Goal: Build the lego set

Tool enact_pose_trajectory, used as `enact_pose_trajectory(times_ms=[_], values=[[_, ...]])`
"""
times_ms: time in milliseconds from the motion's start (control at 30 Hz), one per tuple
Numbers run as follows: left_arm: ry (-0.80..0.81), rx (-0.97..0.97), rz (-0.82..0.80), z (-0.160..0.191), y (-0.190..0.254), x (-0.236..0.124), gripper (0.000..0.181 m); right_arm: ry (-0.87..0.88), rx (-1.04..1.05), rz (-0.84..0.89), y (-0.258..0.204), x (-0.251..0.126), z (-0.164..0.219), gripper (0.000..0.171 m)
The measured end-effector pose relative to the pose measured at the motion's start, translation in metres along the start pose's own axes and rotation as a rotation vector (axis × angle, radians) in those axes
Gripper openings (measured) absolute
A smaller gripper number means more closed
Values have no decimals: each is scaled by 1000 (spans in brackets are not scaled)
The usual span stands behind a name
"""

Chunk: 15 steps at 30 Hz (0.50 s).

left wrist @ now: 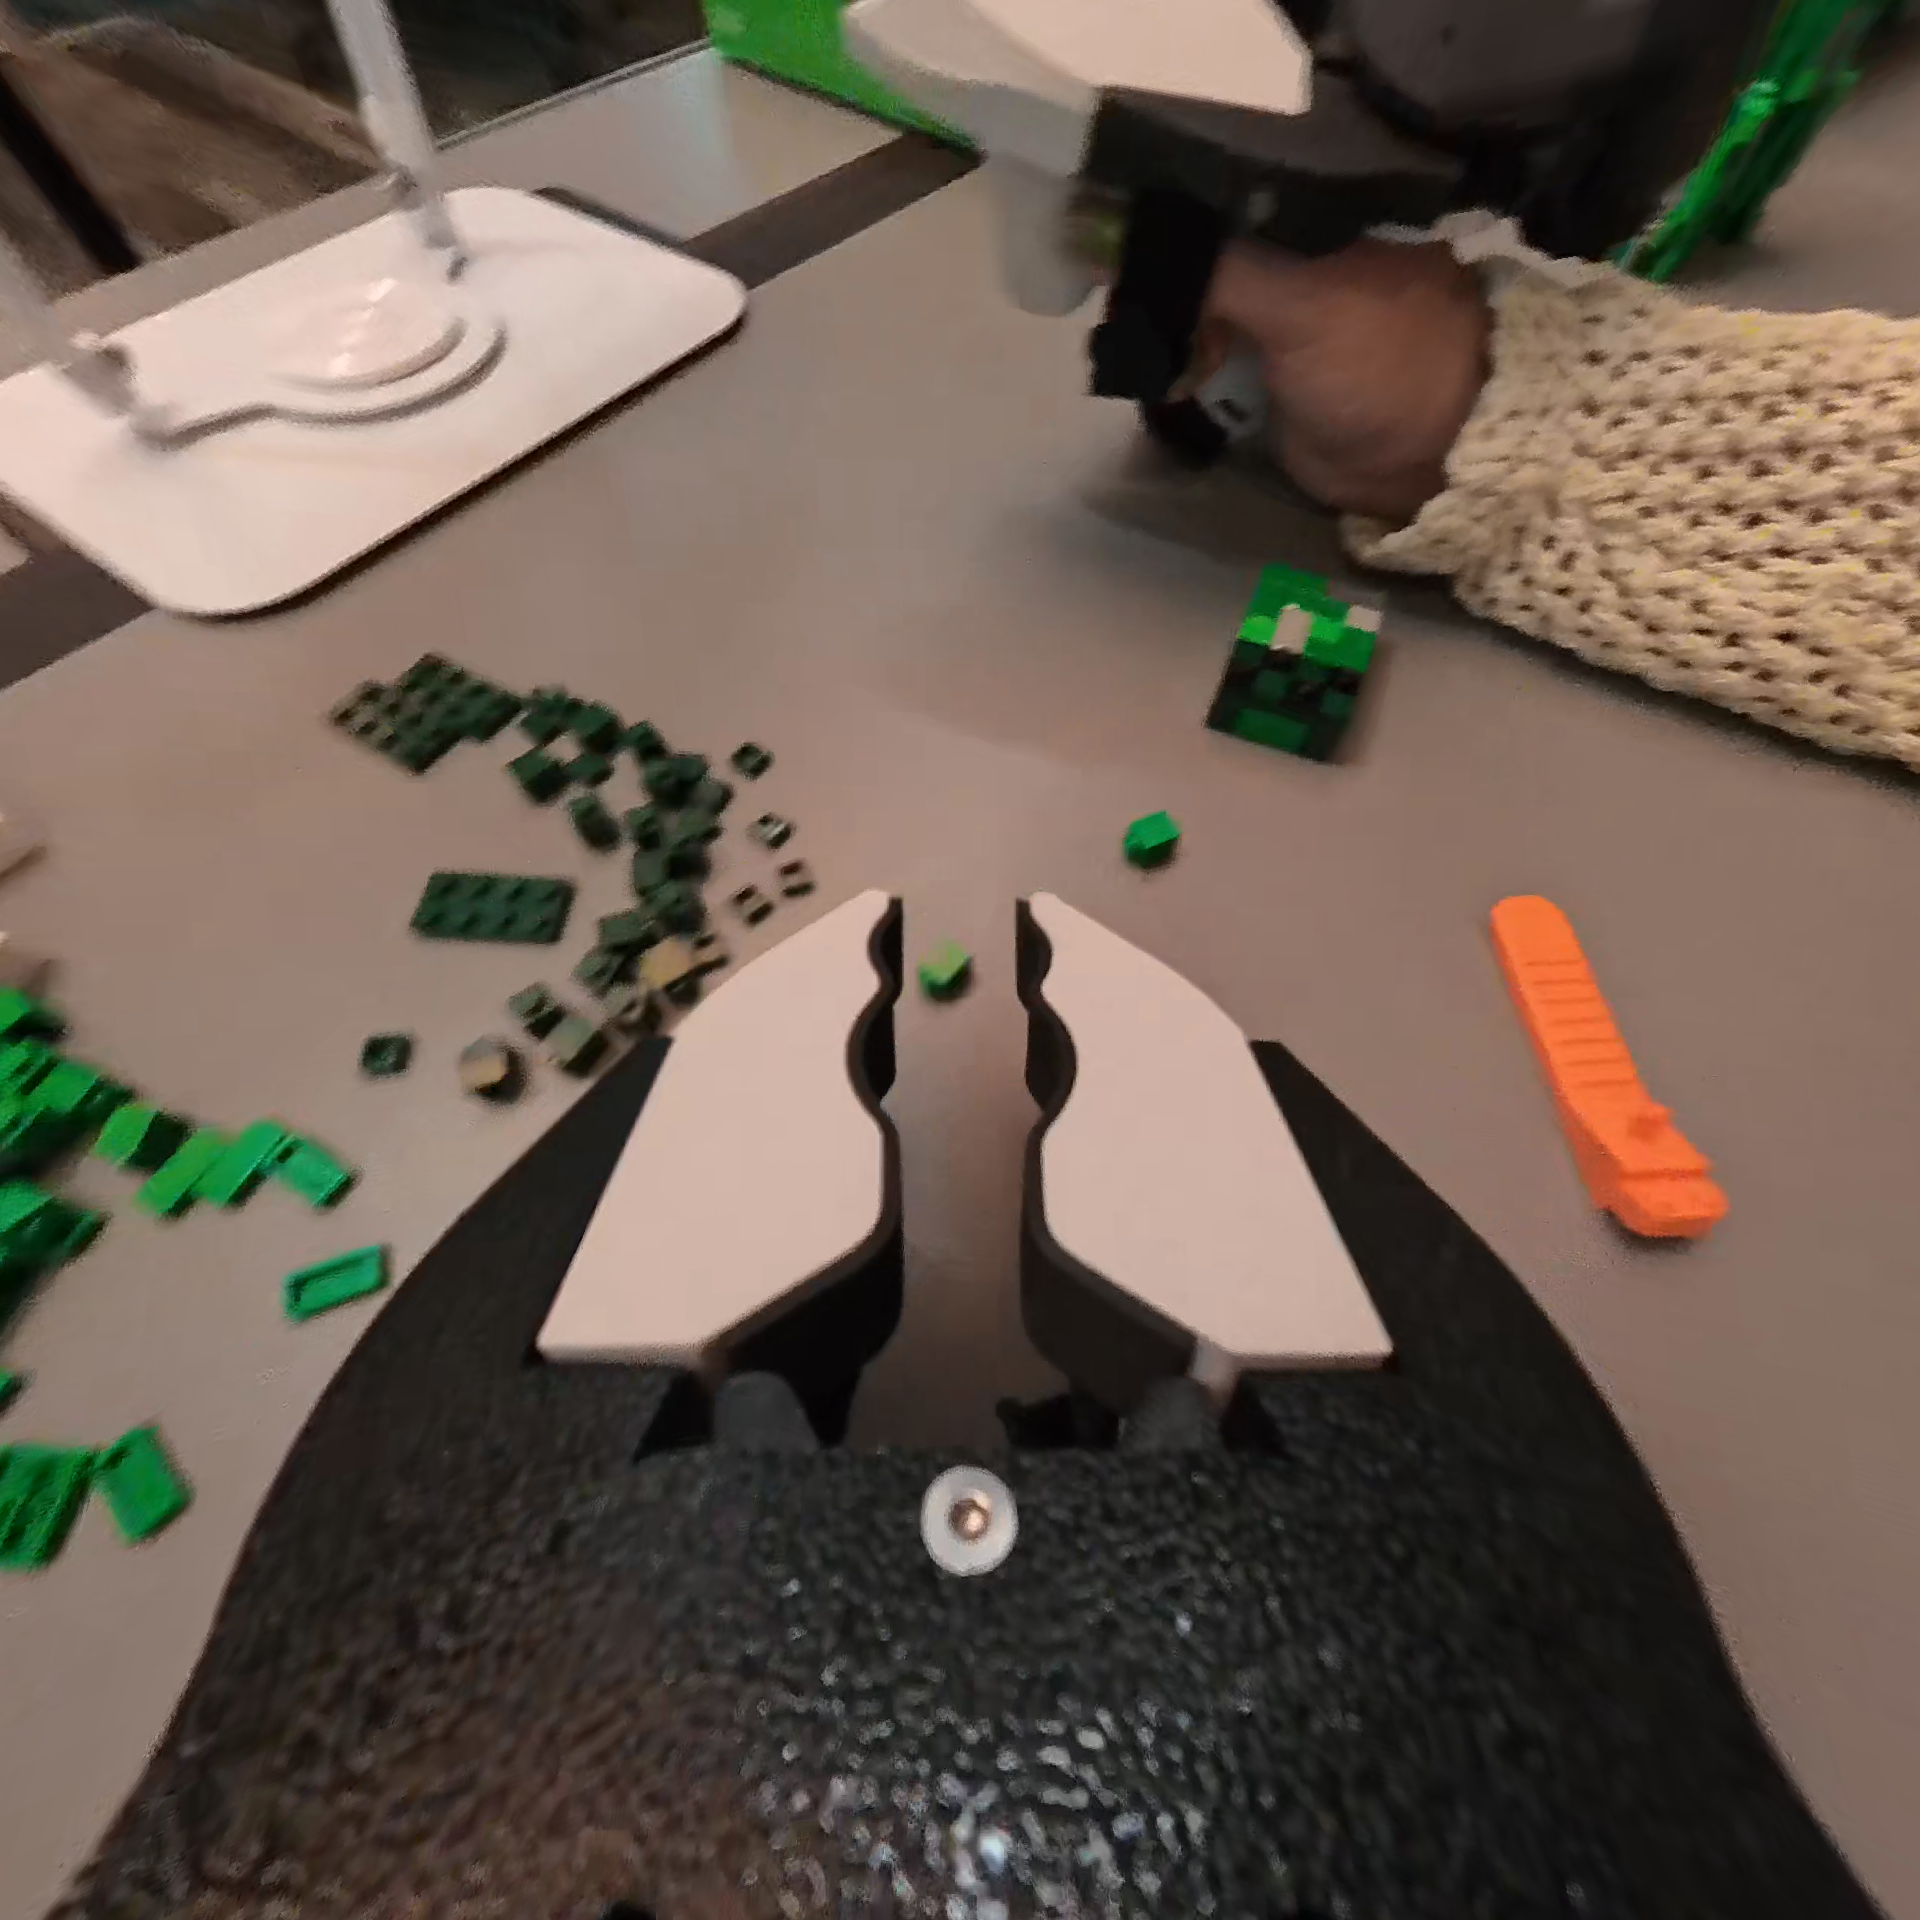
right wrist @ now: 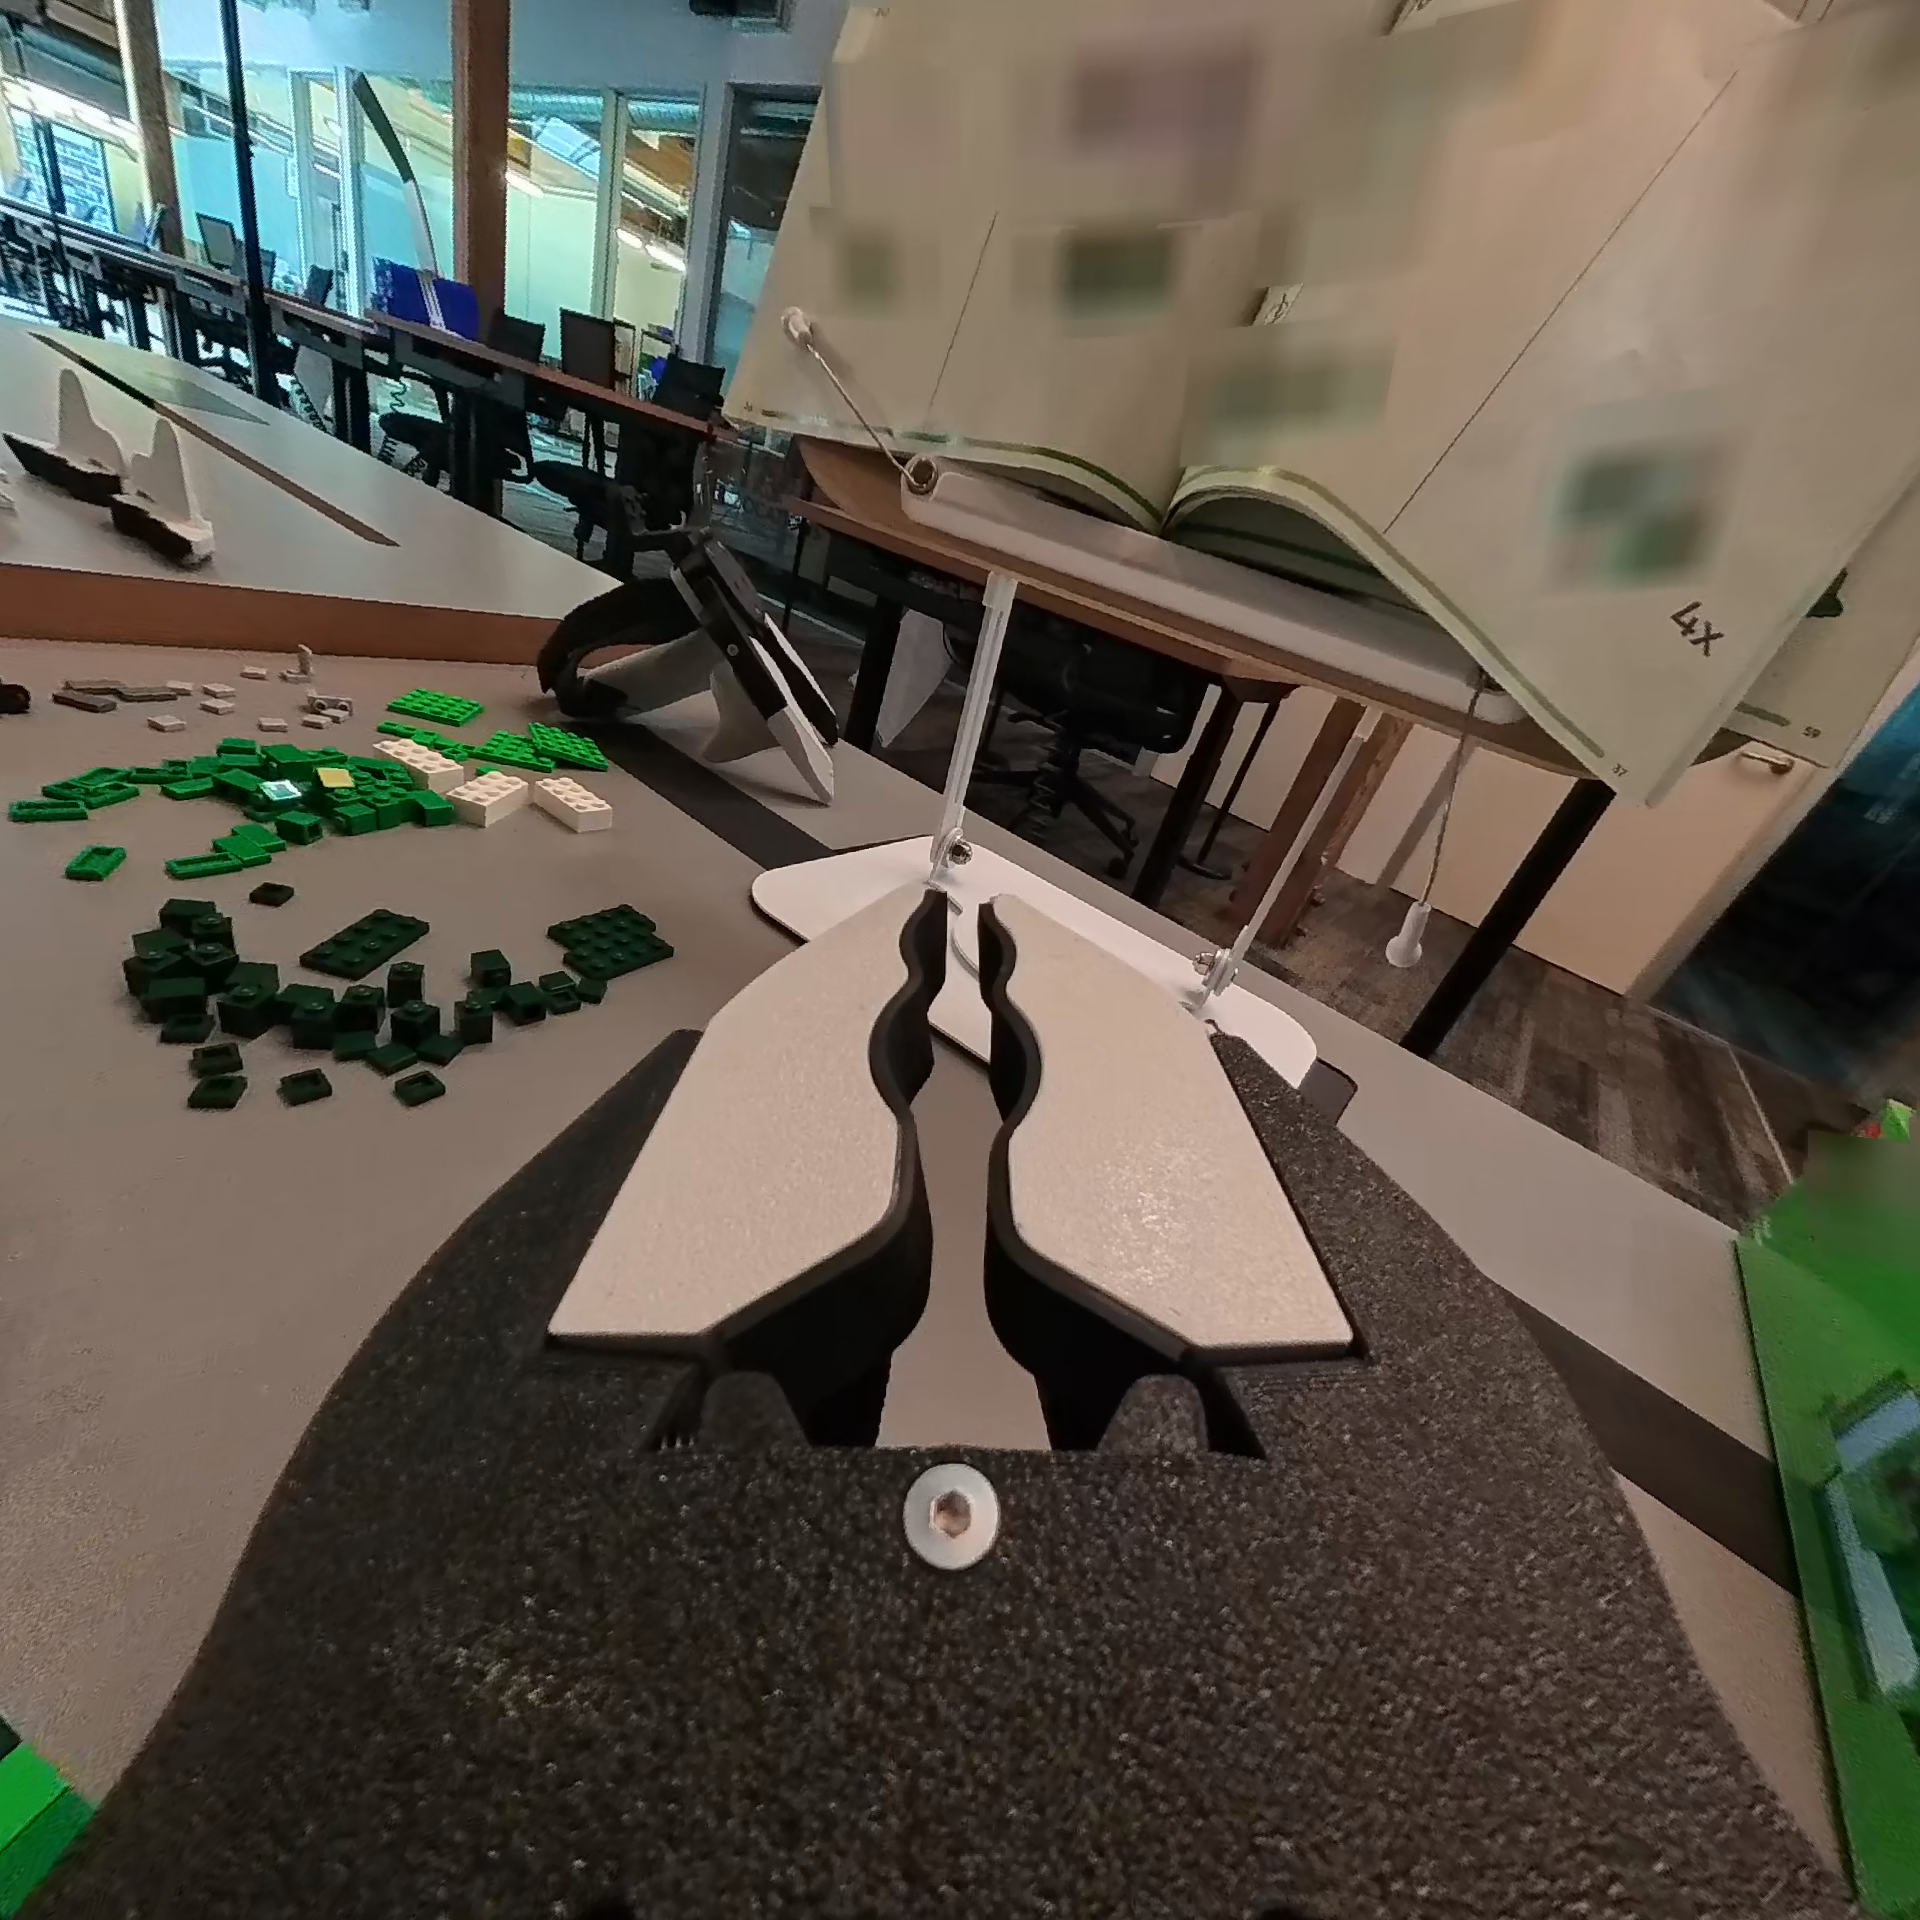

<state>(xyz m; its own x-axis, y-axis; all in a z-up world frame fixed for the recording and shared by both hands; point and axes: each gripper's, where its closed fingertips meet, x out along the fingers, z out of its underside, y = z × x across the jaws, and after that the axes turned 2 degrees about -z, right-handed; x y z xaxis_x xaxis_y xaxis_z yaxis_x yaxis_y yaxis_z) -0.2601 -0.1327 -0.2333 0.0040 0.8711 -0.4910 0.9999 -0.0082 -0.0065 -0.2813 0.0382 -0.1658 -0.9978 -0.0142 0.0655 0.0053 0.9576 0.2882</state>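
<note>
In the left wrist view the left claw (left wrist: 958, 914) hovers low over the grey table (left wrist: 935, 582), its fingers parted by a narrow gap and holding nothing. A tiny green brick (left wrist: 944, 968) lies on the table in that gap, touching neither finger as far as the blur allows. A second small green brick (left wrist: 1150, 837) sits just beyond to the right, and farther on stands the half-built green cube (left wrist: 1299, 665), well apart from the claw. An orange brick separator (left wrist: 1595, 1070) lies to the right. Only this view shows the person's hand (left wrist: 1340, 384) in a cream knit sleeve (left wrist: 1683, 520), gripping the right claw's handle. Left of the claw lie a scatter of dark green pieces (left wrist: 603, 821) and, at the edge, bright green pieces (left wrist: 125, 1143) — all loose on the table.

The right wrist view shows the right claw (right wrist: 964, 909) raised above the table (right wrist: 260, 1247), nearly closed with only a slim gap and empty. Only here is the open instruction booklet (right wrist: 1299, 343) seen, propped on a white stand (right wrist: 1039, 883) straight ahead. To the left lie dark green pieces (right wrist: 343, 997), bright green pieces (right wrist: 291, 790), white bricks (right wrist: 499, 790) and small grey pieces (right wrist: 166, 701). A spare gripper (right wrist: 727, 665) rests beyond them.
</note>
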Motion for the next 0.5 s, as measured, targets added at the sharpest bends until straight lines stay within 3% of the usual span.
enact_pose_trajectory(times_ms=[233, 367, 500], values=[[-84, -18, -73, 17, -25, -13, 31, 0, 1, 1, 0, 0, 0, 5], [-127, -32, -6, 22, -14, -8, 42, -2, 0, 0, 0, 0, 0, 5], [-145, -32, 28, 25, -6, 0, 34, -2, 0, 0, 0, 0, 0, 5]])
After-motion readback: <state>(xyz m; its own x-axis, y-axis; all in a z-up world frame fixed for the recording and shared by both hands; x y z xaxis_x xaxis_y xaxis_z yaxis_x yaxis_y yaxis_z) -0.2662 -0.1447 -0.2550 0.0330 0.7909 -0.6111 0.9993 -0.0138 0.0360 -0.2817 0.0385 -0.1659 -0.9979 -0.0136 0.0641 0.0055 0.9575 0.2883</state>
